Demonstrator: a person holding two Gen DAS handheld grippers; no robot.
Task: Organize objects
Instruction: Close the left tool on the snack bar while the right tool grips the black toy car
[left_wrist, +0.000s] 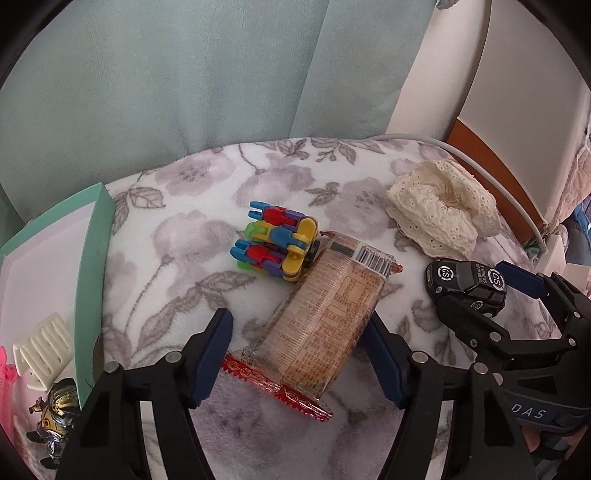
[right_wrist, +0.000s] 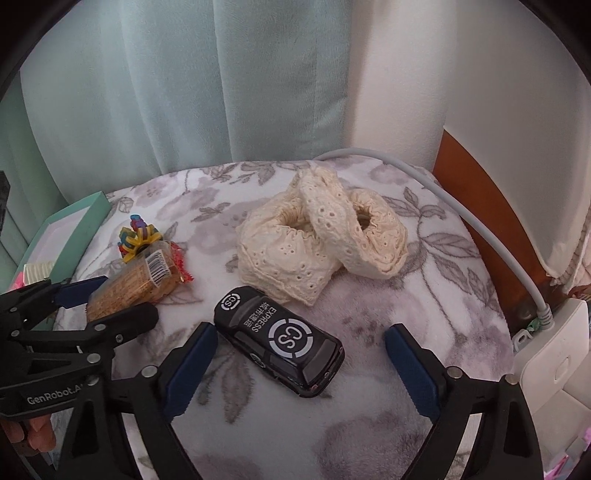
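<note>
Left tool (left_wrist: 297, 360): spread, straddling the near half of the snack packet (left_wrist: 316, 325), whose long axis runs near-left to far-right on the bed blanket (left_wrist: 166, 236). Right tool (right_wrist: 301, 363): spread around the black toy car (right_wrist: 280, 341), probably not touching; the car lies diagonally, nearer its left finger.

Everything's sitting on the blanket (left_wrist: 177, 236). The block toy (left_wrist: 277, 240) touches the far end of the snack pack (left_wrist: 325, 325). Right of that is the toy car (right_wrist: 280, 343), with the lace cloth (right_wrist: 317, 236) just behind it. The box (left_wrist: 92, 266) is at the left edge, with a comb (left_wrist: 44, 343) and figurine (left_wrist: 55, 417) in it.
</note>
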